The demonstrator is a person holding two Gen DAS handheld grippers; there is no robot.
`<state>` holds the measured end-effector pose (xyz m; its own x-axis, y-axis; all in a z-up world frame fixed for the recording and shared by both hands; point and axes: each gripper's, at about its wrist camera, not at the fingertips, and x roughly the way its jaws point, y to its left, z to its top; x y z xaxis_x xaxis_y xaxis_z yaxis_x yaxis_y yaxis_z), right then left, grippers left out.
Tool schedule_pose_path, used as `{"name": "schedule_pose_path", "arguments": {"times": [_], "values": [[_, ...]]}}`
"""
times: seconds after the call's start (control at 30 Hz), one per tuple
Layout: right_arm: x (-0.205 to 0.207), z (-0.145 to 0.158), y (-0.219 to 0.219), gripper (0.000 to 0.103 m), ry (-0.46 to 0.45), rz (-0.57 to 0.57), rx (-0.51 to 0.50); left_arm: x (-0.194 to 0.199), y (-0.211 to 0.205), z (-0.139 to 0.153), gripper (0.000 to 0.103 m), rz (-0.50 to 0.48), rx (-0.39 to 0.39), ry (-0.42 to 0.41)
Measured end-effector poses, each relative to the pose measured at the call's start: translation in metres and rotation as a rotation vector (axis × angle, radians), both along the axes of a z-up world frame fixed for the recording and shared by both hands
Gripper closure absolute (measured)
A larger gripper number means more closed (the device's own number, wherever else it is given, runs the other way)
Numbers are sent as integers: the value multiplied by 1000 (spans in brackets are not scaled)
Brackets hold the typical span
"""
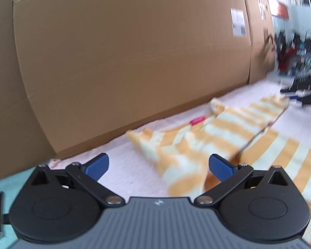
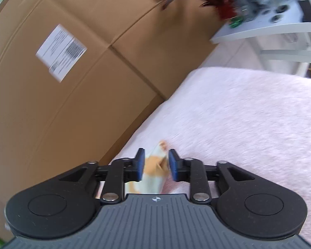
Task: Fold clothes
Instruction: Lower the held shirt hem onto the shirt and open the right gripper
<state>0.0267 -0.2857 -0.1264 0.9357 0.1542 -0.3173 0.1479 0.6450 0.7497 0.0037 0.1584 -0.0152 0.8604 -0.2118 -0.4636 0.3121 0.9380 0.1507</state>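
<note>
Behind everything, filling the view from nine to one o'clock, stands a big cardboard box (image 1: 124, 51) with a white shipping label (image 2: 61, 53) on its face. At its foot spreads the pale pink fleece blanket (image 2: 248, 124) that serves as the work surface. On that blanket lies the orange-and-white striped garment (image 1: 224, 128), its long axis running from the near middle of the left wrist view out toward two o'clock, partly doubled over itself with a small pink tag (image 1: 197, 121) near the collar end. The left gripper (image 1: 158, 166) is spread wide and holds nothing; the near end of the garment lies just ahead of it, toward its one o'clock finger. The right gripper (image 2: 156, 164) sits at the garment's far end, a bunched corner of the striped cloth between its blue pads (image 2: 140, 165). The pads appear to stand just clear of the fabric, loosened rather than pinching, though blur makes that contact uncertain. Judging by this, the left gripper is nearer the loose bulk and better placed for the next fold.
</note>
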Motion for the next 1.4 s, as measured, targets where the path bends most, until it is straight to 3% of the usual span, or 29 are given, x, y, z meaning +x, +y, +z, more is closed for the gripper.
{"name": "schedule_pose_path", "arguments": {"times": [0.07, 0.13, 0.23, 0.33, 0.4, 0.47, 0.5, 0.53, 0.6, 0.63, 0.67, 0.7, 0.73, 0.8, 0.87, 0.9, 0.93, 1.03, 1.07, 1.1, 1.17, 1.2, 1.23, 1.27, 1.3, 1.33, 1.4], "values": [[-5, -1, -6, 67, -10, -44, 27, 4, 2, 0, 1, -5, -23, 15], [-9, 1, -6, 68, -66, -13, 58, 12, 0, -4, 1, 74, 17, -8], [-3, 11, 8, 68, -135, 134, 98, 35, -8, -11, 1, 176, 8, 10], [21, 14, 36, 68, -69, 274, 164, 64, -23, -23, 2, 200, -45, 32], [43, 7, 52, 68, -16, 371, 248, 86, -35, -34, 15, 221, -48, 48], [56, -7, 54, 70, 58, 358, 305, 112, -34, -49, 45, 255, -75, 127], [62, -13, 54, 94, 91, 344, 330, 124, -30, -56, 48, 274, -98, 175], [60, -15, 41, 103, 92, 284, 334, 132, -25, -63, 43, 294, -114, 214], [51, -13, 12, 102, 81, 126, 317, 133, -15, -63, 43, 356, -117, 199], [43, -8, -1, 103, 100, 8, 251, 133, -9, -63, 37, 387, -118, 191], [39, -7, -10, 103, 88, -2, 274, 133, -4, -63, 27, 417, -119, 183], [36, -6, -18, 94, 76, -12, 296, 134, 1, -63, 27, 445, -122, 177], [33, -6, -25, 88, 61, -9, 323, 134, 3, -65, 27, 443, -140, 188], [37, -3, -15, 87, 15, 140, 381, 135, 2, -65, 26, 451, -127, 190], [45, 2, 6, 75, 35, 229, 309, 135, -4, -62, 21, 466, -71, 177], [49, 1, 13, 82, 75, 219, 248, 135, -7, -61, 17, 475, -43, 171], [51, -1, 13, 103, 85, 176, 193, 136, -10, -61, 11, 492, -6, 165], [45, 2, 4, 102, 85, 12, 134, 143, -7, -61, 6, 502, 12, 170], [42, 5, 2, 97, 79, -29, 115, 146, -5, -60, 6, 505, 13, 172], [41, 7, 3, 88, 54, 20, 122, 148, -4, -60, 6, 511, 21, 171], [41, 9, 15, 87, -20, 195, 174, 154, -6, -60, 6, 514, 57, 158], [44, 10, 25, 81, -21, 266, 165, 157, -8, -60, 6, 512, 83, 146], [46, 10, 32, 79, 9, 255, 114, 158, -11, -60, 6, 516, 111, 131], [49, 11, 39, 84, 39, 244, 62, 157, -12, -60, 6, 517, 120, 115], [51, 11, 44, 97, 66, 231, 21, 157, -12, -59, 7, 518, 130, 99], [50, 9, 38, 98, 70, 201, 49, 155, -13, -58, 10, 520, 135, 84], [41, 6, 25, 99, 61, 106, 92, 143, -2, -51, 12, 529, 70, 81]]}}
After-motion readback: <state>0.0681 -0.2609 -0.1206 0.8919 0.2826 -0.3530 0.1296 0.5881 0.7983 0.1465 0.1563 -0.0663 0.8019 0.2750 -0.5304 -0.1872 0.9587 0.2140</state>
